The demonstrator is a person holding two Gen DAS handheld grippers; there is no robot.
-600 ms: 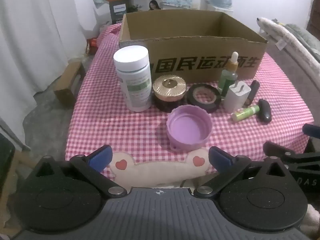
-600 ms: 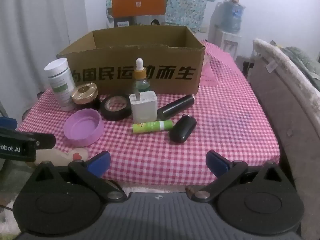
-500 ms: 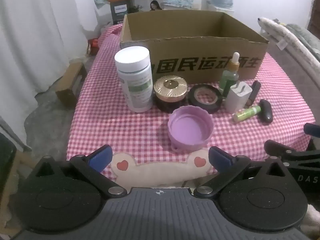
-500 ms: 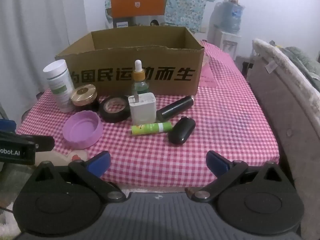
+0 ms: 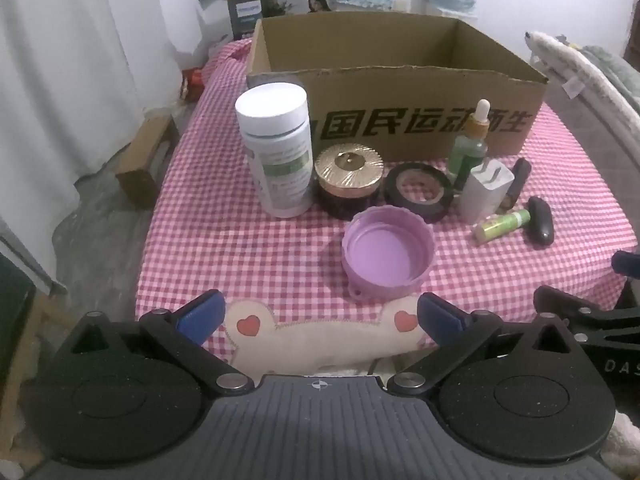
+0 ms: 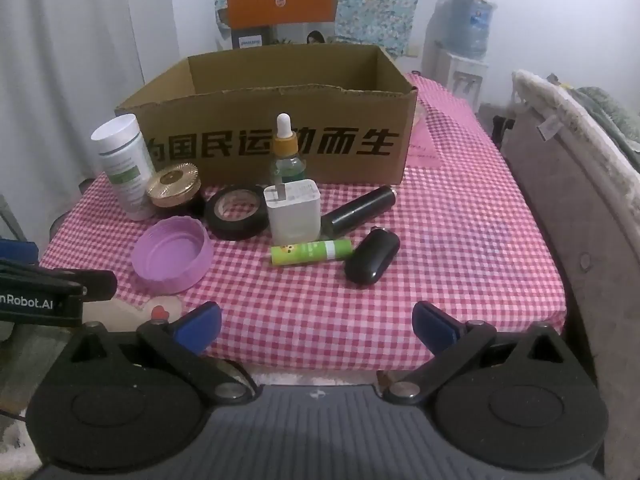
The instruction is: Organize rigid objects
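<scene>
An open cardboard box stands at the back of the pink checked table. In front of it sit a white pill bottle, a gold-lidded jar, a black tape roll, a green dropper bottle, a white charger, a black tube, a green lip balm, a black oval fob and a purple lid. My left gripper and right gripper hang open at the near edge, both holding nothing.
A grey padded chair stands along the table's right side. White curtains hang at the left, with a brown box on the floor below. An orange carton and a water jug stand behind.
Both views have shifted slightly closer to the table; the objects have not moved and both grippers stay open.
</scene>
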